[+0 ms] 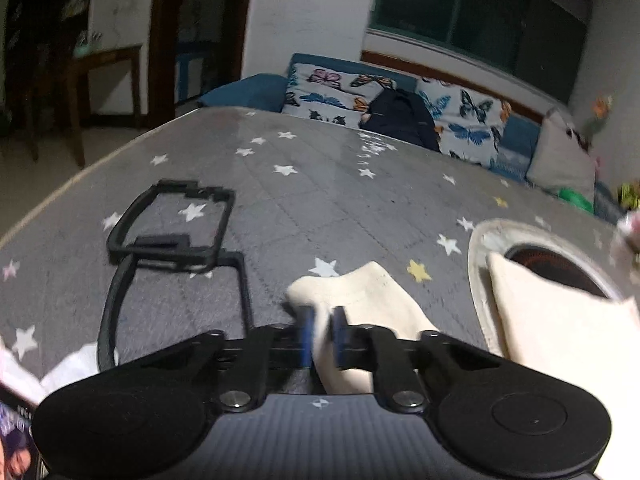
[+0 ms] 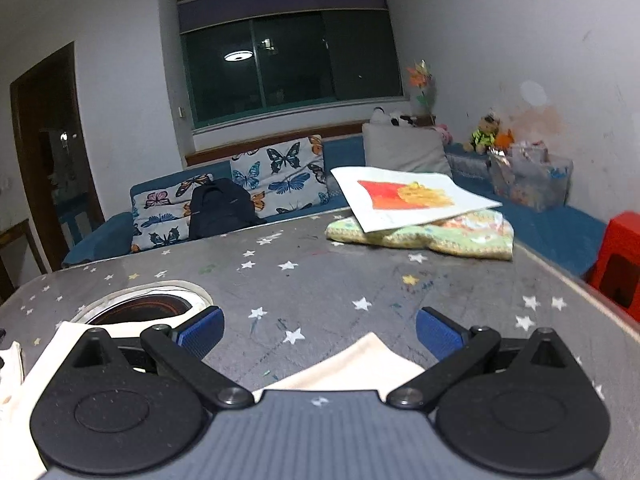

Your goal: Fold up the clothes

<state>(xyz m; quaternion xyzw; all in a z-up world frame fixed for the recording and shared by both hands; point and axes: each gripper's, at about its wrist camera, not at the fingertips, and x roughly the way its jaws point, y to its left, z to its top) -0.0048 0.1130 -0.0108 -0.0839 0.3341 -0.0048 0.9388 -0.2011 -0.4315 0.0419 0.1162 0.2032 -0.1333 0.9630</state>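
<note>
The left gripper (image 1: 323,330) had its two blue pads pinched shut on a fold of the soft cream-coloured cloth garment (image 1: 360,300). The cloth stuck out past the pads and lay on the grey table cover with white and yellow stars (image 1: 340,184). More of the same cream cloth lay off to the side, partly over a round hole in the table with a white rim (image 1: 478,264).

The right gripper (image 2: 318,330) had its blue pads spread as wide as they go. It held nothing. A pointed corner of the cream cloth (image 2: 360,364) lay on the table below it, between the pads but not touched by them.

A few things could have gone wrong from there. The left pads seemed to hold only a small bit of cloth, and that picture was blurry, so the hand may have been moving. A quick pull could have made the cloth slip out. The cloth near the round hole could have sagged in or caught on the rim, and then the fold would have come out crooked. If the right gripper closed too high, it would have shut on air and missed the corner.

A black plastic frame with open rings (image 1: 176,236) lay on the table just beside the left gripper. Cloth dragged that way could have snagged on it. The folded green patterned blanket with a painted sheet of paper on top (image 2: 420,236) was well apart and should not have got in the way.
</note>
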